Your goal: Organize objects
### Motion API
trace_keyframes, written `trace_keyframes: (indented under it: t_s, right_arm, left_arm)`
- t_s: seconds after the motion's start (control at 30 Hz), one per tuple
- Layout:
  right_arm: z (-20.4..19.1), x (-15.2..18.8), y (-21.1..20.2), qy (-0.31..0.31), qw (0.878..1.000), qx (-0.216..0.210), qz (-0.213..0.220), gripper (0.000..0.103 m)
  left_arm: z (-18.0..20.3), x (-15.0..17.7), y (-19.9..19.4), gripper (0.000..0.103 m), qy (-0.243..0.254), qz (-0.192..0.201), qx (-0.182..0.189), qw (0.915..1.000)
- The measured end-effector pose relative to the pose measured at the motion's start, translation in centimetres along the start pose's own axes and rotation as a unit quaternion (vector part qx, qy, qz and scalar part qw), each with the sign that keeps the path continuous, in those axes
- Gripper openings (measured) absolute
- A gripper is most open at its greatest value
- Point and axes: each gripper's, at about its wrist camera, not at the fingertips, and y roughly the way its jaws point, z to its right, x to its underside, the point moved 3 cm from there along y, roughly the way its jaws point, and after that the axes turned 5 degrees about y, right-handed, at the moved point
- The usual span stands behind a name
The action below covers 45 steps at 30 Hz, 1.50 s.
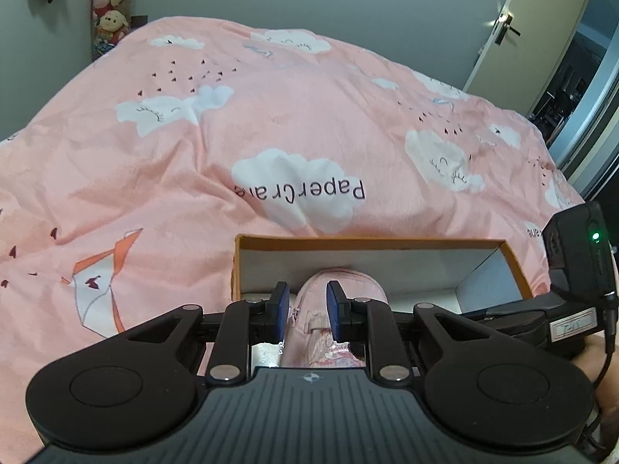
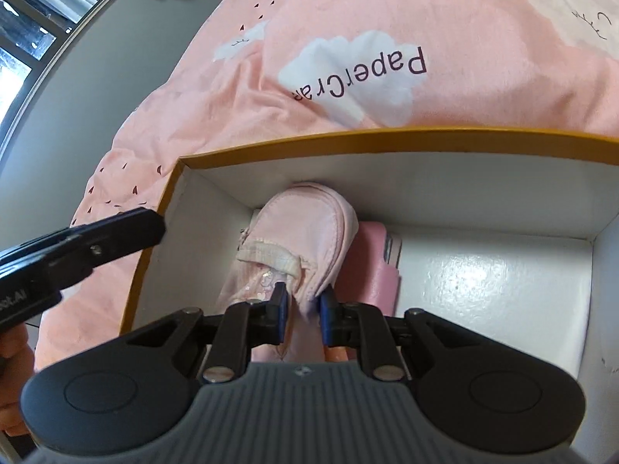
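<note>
An orange cardboard box with a white inside lies on the bed; it also shows in the left wrist view. A pink child's shoe sits in its left part, toe toward the far wall. My right gripper is shut on the shoe's side edge near the opening. My left gripper straddles the same shoe, its blue pads on either side of it; whether they press it is unclear. A pink flat object lies under the shoe's right side.
A pink duvet with cloud prints covers the bed around the box. The box floor's right half is bare white. Plush toys hang at the far wall. A door stands open at the right.
</note>
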Motion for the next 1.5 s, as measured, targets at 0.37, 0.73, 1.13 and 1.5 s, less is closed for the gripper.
trace_keyframes:
  t_s: [0.37,0.73,1.13,1.5]
  right_arm:
    - [0.3,-0.4,-0.4,-0.049,0.997,0.056,-0.008,0.02]
    - [1.1,0.0,0.3,-0.01,0.999,0.048,0.004,0.035]
    - [-1.5,3.4,-8.8,-0.055,0.989,0.059,0.122,0.044]
    - [-0.4,14.7,-18.8,-0.083,0.961,0.119,0.236,0.05]
  left_arm:
    - [0.6,0.7,1.6,0.024,0.018,-0.022,0.003,0.9996]
    - [1.1,1.2,1.7,0.024,0.028,-0.025,0.007,0.9993]
    - [5.1,1.9,-5.3,0.025,0.059,0.054,0.043,0.9959]
    - [11.7,9.0,-9.5,0.034,0.081,0.063,0.106,0.9891]
